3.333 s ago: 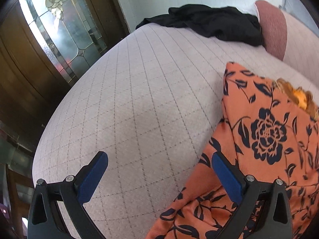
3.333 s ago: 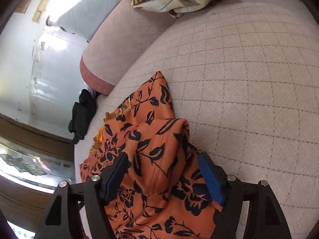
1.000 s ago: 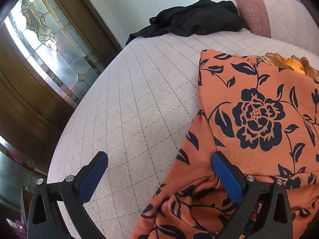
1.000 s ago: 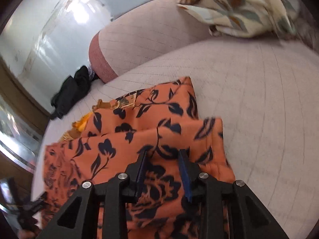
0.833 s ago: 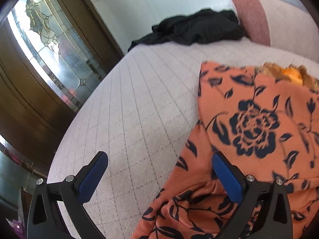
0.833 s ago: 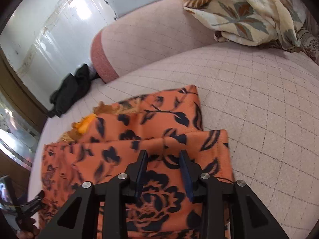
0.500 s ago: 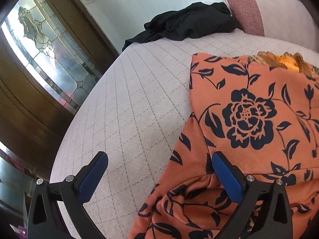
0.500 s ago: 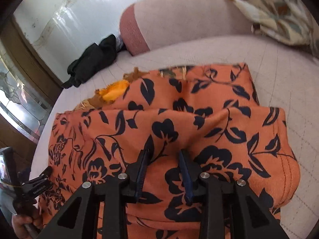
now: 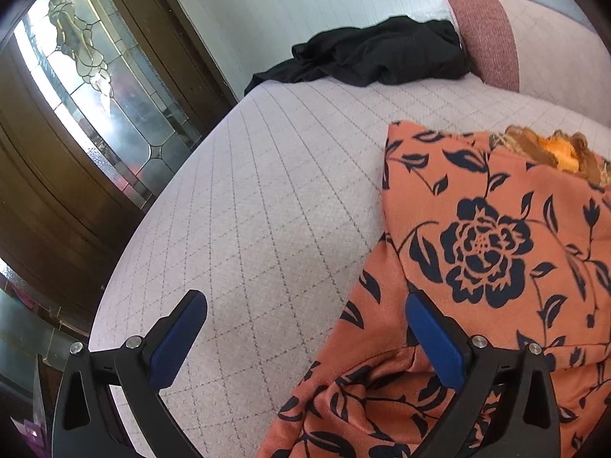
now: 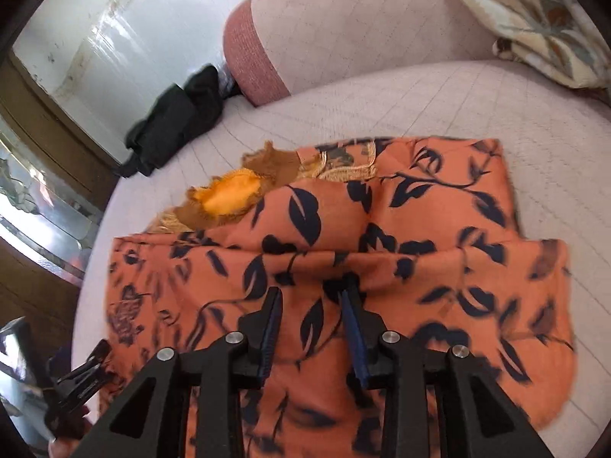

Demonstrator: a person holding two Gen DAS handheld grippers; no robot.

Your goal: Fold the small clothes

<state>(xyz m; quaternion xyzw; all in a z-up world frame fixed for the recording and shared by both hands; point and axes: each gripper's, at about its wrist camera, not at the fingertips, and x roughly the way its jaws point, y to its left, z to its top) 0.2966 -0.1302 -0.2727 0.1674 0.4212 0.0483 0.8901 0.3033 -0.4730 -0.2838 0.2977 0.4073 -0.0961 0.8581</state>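
An orange garment with a dark floral print [image 10: 401, 252] lies on the pale quilted sofa seat [image 9: 267, 221], its near part folded over toward the far edge, with a yellow-brown trimmed neckline [image 10: 233, 194] showing at the back. My right gripper [image 10: 311, 299] is shut on a fold of this garment and holds it above the rest. My left gripper [image 9: 305, 328] is open and empty, its right finger over the garment's left edge [image 9: 496, 252]. The left gripper also shows in the right wrist view [image 10: 82, 379] at the lower left.
A black garment [image 9: 378, 57] lies crumpled at the far end of the seat, next to a pink bolster [image 9: 485, 34]. A floral beige cloth [image 10: 534, 19] lies at the back right. A wooden door with leaded glass [image 9: 84, 87] stands beyond the seat's left edge.
My right gripper has carried the gripped fold up and over toward the far side, so more of the garment lies below it. The left gripper has shifted only slightly and stays open.
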